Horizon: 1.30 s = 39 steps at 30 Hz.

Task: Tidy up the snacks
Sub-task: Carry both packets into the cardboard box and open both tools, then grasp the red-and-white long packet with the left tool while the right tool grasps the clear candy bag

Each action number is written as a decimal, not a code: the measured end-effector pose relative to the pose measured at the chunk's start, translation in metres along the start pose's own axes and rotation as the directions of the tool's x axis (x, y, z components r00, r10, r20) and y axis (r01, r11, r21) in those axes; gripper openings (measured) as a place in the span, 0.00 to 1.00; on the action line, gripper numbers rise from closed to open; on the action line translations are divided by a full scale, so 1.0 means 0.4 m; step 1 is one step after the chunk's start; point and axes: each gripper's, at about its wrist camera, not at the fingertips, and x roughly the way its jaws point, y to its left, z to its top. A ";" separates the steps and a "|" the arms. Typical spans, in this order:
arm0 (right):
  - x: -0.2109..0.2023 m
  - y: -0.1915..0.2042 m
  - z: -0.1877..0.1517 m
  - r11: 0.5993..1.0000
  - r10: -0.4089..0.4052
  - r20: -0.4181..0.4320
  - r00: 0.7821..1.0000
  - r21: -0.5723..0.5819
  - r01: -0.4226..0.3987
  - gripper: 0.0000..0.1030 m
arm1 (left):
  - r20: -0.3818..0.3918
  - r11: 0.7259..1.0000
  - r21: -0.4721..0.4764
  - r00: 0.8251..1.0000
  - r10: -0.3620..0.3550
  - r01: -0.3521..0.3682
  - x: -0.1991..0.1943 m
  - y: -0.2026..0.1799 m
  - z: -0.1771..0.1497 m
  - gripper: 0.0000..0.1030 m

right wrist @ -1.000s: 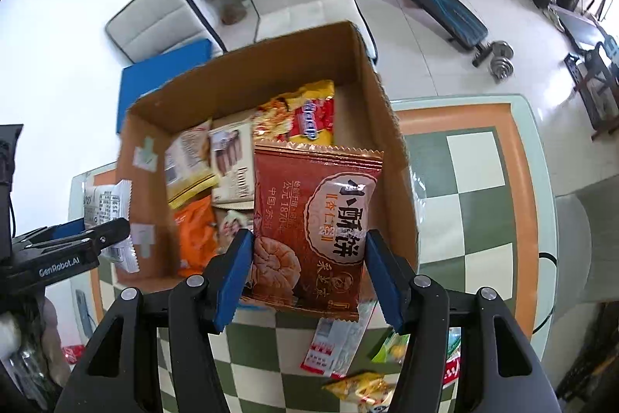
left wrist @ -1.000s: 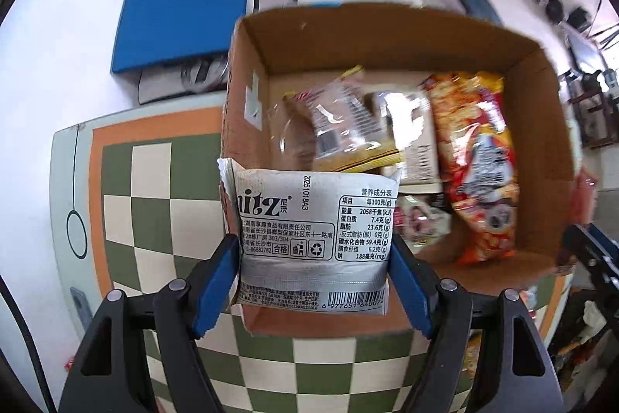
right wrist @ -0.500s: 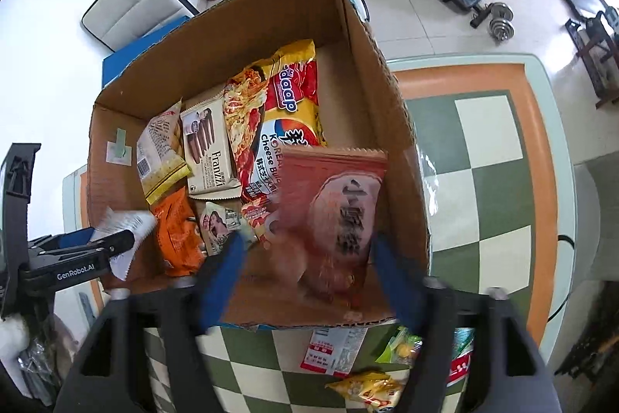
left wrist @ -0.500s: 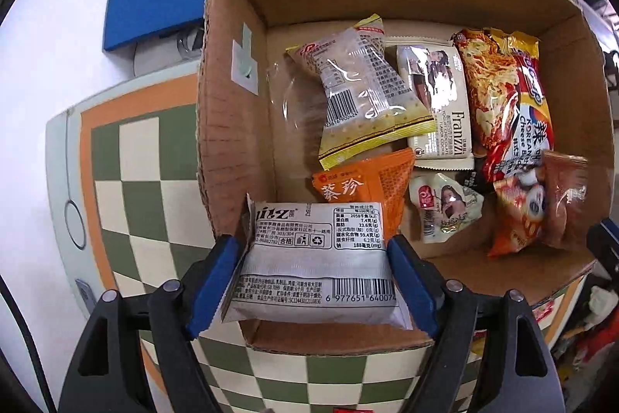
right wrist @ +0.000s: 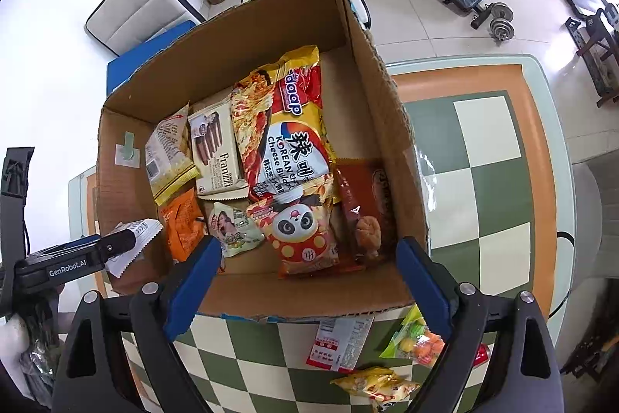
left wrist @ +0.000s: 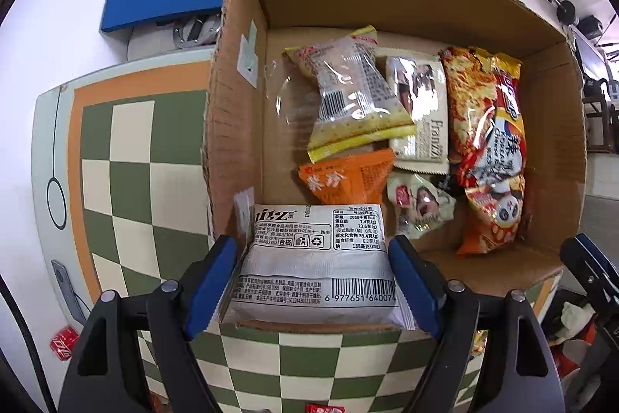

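A cardboard box (left wrist: 240, 126) of snacks sits on a green-and-cream checkered table (left wrist: 127, 157). The left gripper (left wrist: 313, 281) points down over the box's near-left corner with a silver packet (left wrist: 317, 258) between its blue pads (left wrist: 211, 285); the packet sits close against both pads, but whether they still press it cannot be told. Its jaws have just been opening.

The right gripper (right wrist: 309, 281) hangs over the near wall of the box with its jaws spread wide and nothing between them, having just been opening. The brown-red packet (right wrist: 365, 215) lies released in the near-right corner, against the right wall and beside a noodle pack (right wrist: 290, 138).

An orange pack (left wrist: 348, 177), a yellow-edged pack (left wrist: 356, 95) and a cream wafer pack (left wrist: 421, 111) fill the rest of the floor. Loose snacks (right wrist: 340, 339) lie on the table near the box.
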 end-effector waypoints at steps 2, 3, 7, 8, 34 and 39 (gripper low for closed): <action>-0.003 0.008 -0.005 1.000 0.007 -0.005 1.000 -0.007 -0.007 0.91 | -0.002 1.000 0.015 1.000 0.002 -0.002 -0.005 -0.008 0.000 0.78; -0.004 0.012 -0.007 1.000 0.006 -0.007 1.000 -0.011 -0.006 0.91 | 0.001 1.000 0.015 1.000 0.010 -0.010 -0.008 -0.009 0.001 0.78; -0.014 0.031 -0.015 1.000 0.009 -0.005 1.000 -0.027 -0.009 0.91 | 0.001 1.000 0.017 1.000 -0.003 0.003 -0.022 -0.015 -0.003 0.78; -0.016 0.034 -0.015 1.000 0.013 -0.004 1.000 -0.027 -0.013 0.91 | -0.006 1.000 0.017 1.000 -0.020 0.020 -0.021 -0.015 -0.002 0.78; -0.120 0.007 -0.140 0.999 0.048 0.021 0.999 -0.007 -0.048 0.91 | 0.269 0.994 0.094 0.960 -0.075 0.052 -0.194 -0.096 -0.185 0.78; -0.111 -0.092 -0.267 0.995 0.032 -0.008 0.999 0.095 -0.031 0.91 | 0.317 0.994 0.101 0.948 -0.001 -0.033 -0.150 -0.141 -0.331 0.78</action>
